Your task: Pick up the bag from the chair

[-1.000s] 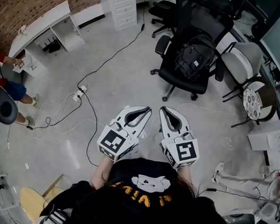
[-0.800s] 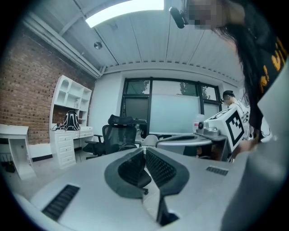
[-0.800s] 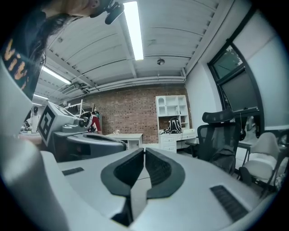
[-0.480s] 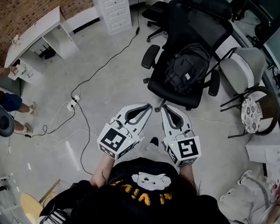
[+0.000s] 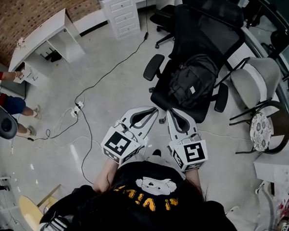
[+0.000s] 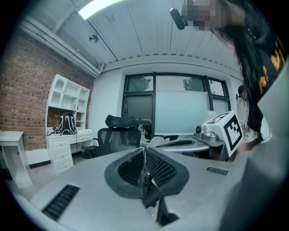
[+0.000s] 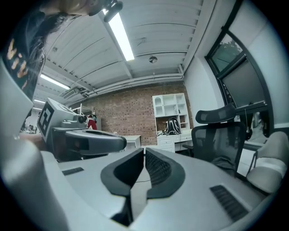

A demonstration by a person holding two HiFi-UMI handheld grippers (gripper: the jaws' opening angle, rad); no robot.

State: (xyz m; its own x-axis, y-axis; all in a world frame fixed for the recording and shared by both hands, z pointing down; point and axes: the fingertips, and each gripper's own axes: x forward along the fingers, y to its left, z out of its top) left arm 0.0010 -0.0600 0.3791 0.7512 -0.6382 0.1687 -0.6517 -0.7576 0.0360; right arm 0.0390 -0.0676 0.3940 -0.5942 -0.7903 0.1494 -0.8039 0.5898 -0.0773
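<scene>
A black backpack [image 5: 191,82] leans upright against the backrest of a black office chair [image 5: 161,95] in the head view, just beyond my grippers. My left gripper [image 5: 153,109] and right gripper [image 5: 169,112] are held side by side in front of my chest. Their tips are level with the seat's near edge. Both are shut with nothing between the jaws. In the left gripper view the chair [image 6: 119,135] stands ahead past the closed jaws. The right gripper view has the chair [image 7: 221,135] at the right.
Cables [image 5: 90,87] and a power strip [image 5: 77,105] lie on the floor to the left. A white desk [image 5: 44,33] and drawer unit [image 5: 124,9] stand behind. A grey chair [image 5: 254,80] and a patterned stool [image 5: 262,128] are right of the office chair. A person [image 5: 8,102] stands far left.
The office chair with the backpack has come nearer and more to the middle of the head view. Both grippers keep their pose, shut and side by side.
</scene>
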